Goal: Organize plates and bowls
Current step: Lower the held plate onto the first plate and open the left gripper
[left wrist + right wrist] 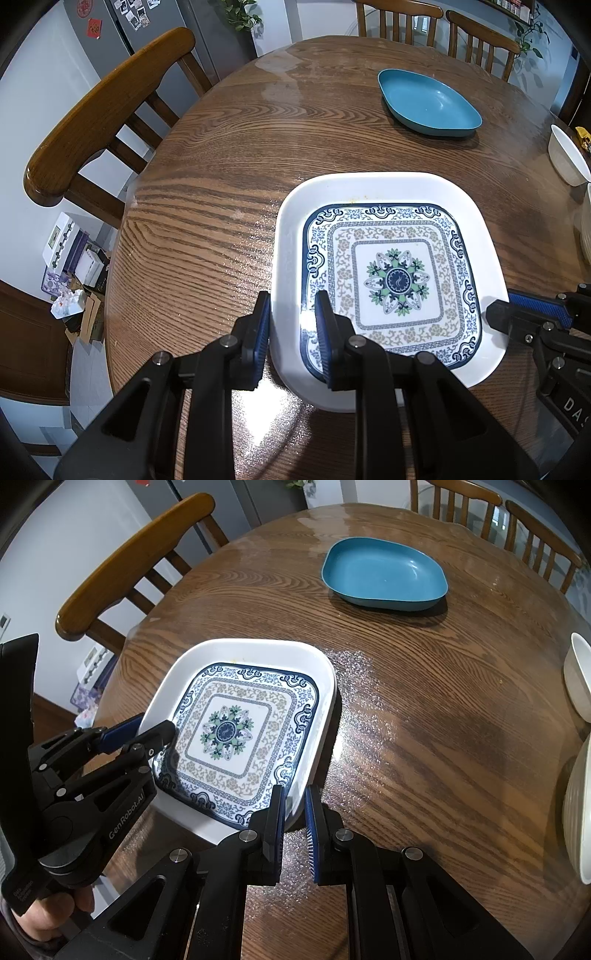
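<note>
On the wooden bench (pixel 221 177), both grippers are clamping the patterned square plate (pixel 391 280): the left gripper (pixel 291 339) is pinching its left rim, the right gripper (pixel 295 823) is nearly closed on its near right corner. Farther back, a blue dish (pixel 428 101) is sitting apart, white bowls (pixel 578 679) at the right edge.

Black grippers (pixel 294 827), blue ribbed pads, silver screws, "GenRobot.AI" lettering.

bare tabletop (pixel 424 709) ahead, bowls (pixel 580 679) (right edge)
</note>
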Demonstrator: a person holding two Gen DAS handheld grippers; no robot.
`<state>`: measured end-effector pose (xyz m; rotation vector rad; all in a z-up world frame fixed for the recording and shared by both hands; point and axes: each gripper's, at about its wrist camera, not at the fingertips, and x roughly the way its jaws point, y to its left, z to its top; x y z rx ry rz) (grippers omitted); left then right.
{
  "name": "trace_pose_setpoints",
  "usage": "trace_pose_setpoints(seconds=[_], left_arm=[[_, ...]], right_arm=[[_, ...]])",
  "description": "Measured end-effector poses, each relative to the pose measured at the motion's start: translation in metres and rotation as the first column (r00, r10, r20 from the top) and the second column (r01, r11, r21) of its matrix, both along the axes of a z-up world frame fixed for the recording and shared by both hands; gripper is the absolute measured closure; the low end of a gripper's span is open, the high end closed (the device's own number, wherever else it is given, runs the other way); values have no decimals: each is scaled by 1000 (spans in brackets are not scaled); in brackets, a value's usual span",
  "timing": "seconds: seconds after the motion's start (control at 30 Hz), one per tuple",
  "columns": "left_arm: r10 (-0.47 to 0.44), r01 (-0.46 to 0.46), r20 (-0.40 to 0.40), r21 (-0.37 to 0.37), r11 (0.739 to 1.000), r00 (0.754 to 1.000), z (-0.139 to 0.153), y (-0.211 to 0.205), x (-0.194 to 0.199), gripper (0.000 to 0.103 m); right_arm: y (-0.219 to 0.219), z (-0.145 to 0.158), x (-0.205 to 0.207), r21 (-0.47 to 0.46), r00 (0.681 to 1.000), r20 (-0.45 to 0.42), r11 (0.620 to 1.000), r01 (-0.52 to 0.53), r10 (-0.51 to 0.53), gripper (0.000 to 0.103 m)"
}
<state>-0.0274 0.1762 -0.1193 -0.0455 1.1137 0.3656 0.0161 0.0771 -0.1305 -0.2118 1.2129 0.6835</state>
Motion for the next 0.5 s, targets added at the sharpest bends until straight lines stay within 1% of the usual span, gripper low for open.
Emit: trace_pose_setpoints(seconds=[0.23,0.33,0.5], left_arm=[[1,-1,1,1,1000,1000,0,0,0,82],[-3,3,-2,4,1000,1000,0,-1,0,79],[-3,3,-3,4,1000,1000,0,1,0,79]], right_arm=[[0,0,1,4,1000,-4,1000,6,-6,91],[-1,0,2,2,1000,-5,1000,7,-7,91],[-2,1,2,4,1000,-3,1000,11,-11,91]])
